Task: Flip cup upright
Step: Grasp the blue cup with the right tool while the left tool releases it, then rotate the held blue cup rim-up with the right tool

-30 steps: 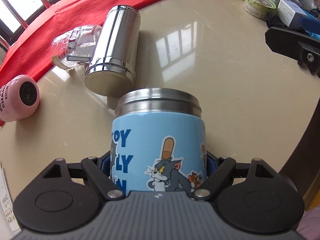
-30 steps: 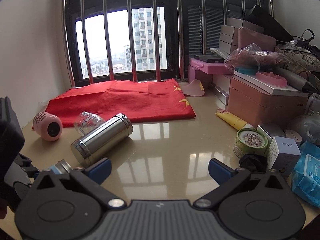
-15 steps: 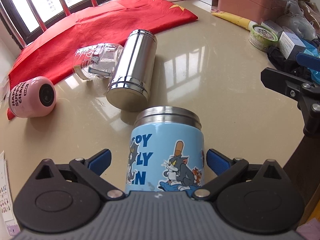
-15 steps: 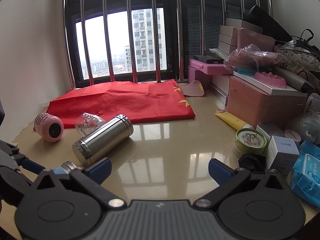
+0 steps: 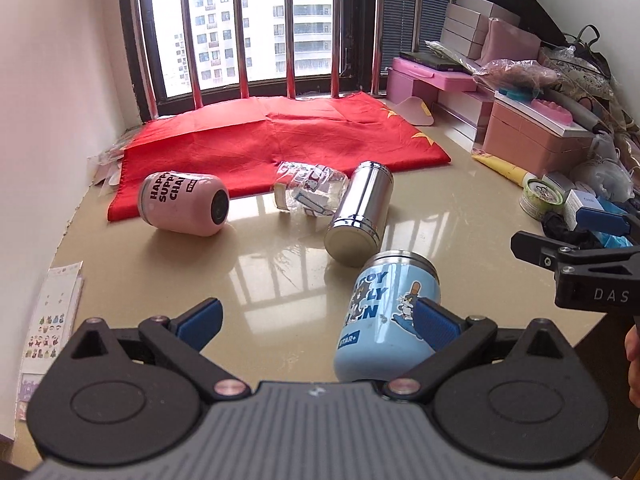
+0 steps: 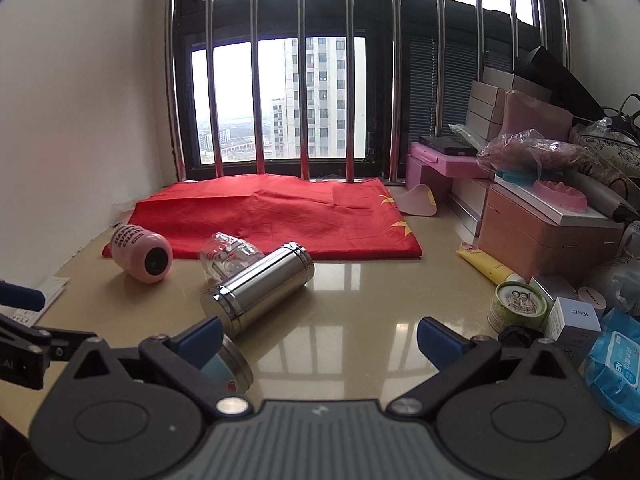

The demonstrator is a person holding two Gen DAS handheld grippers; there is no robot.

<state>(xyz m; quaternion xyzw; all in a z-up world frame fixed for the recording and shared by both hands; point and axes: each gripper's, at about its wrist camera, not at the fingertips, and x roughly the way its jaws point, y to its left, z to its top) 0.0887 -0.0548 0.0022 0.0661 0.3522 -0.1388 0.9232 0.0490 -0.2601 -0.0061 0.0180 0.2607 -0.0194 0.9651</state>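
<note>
In the left wrist view, a sticker sheet (image 5: pixel 52 320) lies at the table's (image 5: pixel 280 280) nine o'clock edge, and toward eleven o'clock a pink cup (image 5: pixel 182 210) rests on its side just in front of a red flag (image 5: pixel 280 144). Near twelve o'clock a clear glass cup (image 5: pixel 308 192) lies on its side, touching a steel flask (image 5: pixel 360 216) that also lies flat. The left gripper (image 5: pixel 316 316) has its blue fingers spread wide with nothing between them. The blue cartoon cup (image 5: pixel 384 316) stands upright on the table at about two o'clock from the gripper, beside the right finger, whose pad (image 5: pixel 434 322) overlaps the cup's side; contact cannot be judged. At three o'clock the right gripper (image 6: pixel 318 340) reaches in, its fingers likewise spread and empty, with the blue cup at its eight o'clock behind its left finger.
</note>
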